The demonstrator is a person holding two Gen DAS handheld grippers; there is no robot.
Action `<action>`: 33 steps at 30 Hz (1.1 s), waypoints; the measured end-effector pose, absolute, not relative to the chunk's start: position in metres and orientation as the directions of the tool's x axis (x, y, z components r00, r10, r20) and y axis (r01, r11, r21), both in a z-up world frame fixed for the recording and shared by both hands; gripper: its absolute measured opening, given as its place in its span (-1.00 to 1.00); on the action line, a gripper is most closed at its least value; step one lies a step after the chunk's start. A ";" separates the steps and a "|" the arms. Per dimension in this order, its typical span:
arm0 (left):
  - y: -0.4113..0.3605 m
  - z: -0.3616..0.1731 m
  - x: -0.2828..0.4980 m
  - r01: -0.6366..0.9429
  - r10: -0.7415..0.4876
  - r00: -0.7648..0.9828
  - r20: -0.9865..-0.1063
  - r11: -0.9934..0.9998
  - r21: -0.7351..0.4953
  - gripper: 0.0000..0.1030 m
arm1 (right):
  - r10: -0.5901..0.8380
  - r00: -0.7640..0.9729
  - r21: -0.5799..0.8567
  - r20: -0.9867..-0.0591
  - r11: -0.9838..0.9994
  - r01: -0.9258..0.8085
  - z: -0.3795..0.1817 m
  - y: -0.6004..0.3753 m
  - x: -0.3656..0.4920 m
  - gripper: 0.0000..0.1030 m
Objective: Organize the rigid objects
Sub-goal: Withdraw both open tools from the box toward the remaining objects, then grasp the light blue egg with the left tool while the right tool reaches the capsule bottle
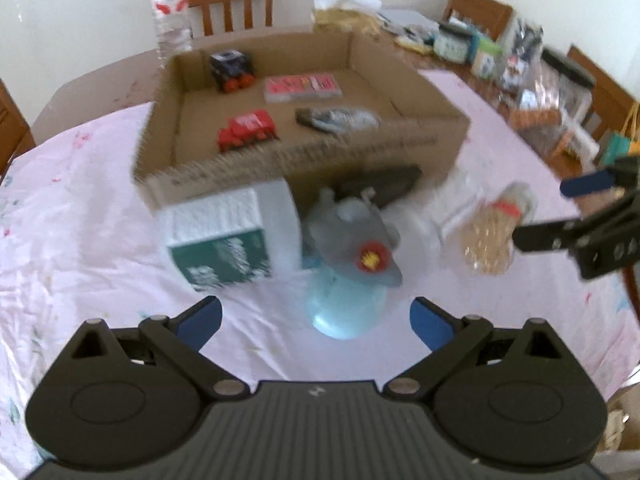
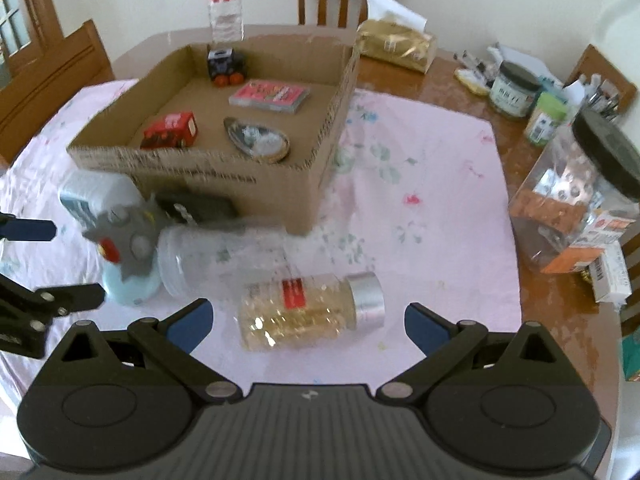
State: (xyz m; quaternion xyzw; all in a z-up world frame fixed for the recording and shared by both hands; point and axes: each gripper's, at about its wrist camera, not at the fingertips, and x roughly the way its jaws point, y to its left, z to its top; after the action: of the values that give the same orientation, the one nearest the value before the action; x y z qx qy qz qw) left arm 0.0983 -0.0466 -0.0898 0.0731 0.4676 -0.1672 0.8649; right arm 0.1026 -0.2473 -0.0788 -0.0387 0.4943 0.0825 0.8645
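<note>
An open cardboard box holds a black toy truck, a pink card pack, a red toy truck and a shell. In front of it stand a white and green carton and a grey toy on a light blue base. My left gripper is open just short of that toy. A jar of golden grains lies on its side between the spread fingers of my open right gripper, with no pad touching it. A clear empty jar lies beside it.
A black flat object leans against the box front. At the right stand a large black-lidded plastic container and small jars. A water bottle, a gold tissue pack and wooden chairs are behind.
</note>
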 end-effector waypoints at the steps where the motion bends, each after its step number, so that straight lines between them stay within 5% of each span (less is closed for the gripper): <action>1: -0.051 -0.096 0.097 0.371 -0.216 0.508 -0.834 0.928 -0.015 0.87 | 0.105 0.496 0.012 -0.862 0.982 -0.186 -0.081 -0.250 0.102 1.00; 4: -0.060 -0.108 0.094 0.407 -0.199 0.502 -0.841 0.913 0.026 0.58 | 0.117 0.489 0.024 -0.865 0.981 -0.192 -0.084 -0.259 0.101 1.00; 15: -0.069 -0.117 0.106 0.476 -0.269 0.490 -0.829 0.879 -0.005 0.47 | 0.151 0.435 0.071 -0.888 0.978 -0.194 -0.108 -0.277 0.089 1.00; 25: -0.069 -0.112 0.103 0.528 -0.299 0.471 -0.830 0.849 -0.006 0.00 | 0.134 0.414 0.056 -0.901 0.979 -0.194 -0.120 -0.273 0.085 1.00; 33: -0.058 -0.111 0.086 0.500 -0.281 0.459 -0.843 0.866 -0.016 0.00 | 0.097 0.413 0.003 -0.905 0.975 -0.222 -0.130 -0.263 0.083 1.00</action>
State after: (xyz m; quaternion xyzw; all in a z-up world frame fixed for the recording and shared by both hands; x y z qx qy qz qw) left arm 0.0864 -0.0582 -0.1109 0.1176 0.4662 -0.2309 0.8459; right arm 0.0832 -0.2631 -0.1305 -0.0585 0.5333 0.0952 0.8385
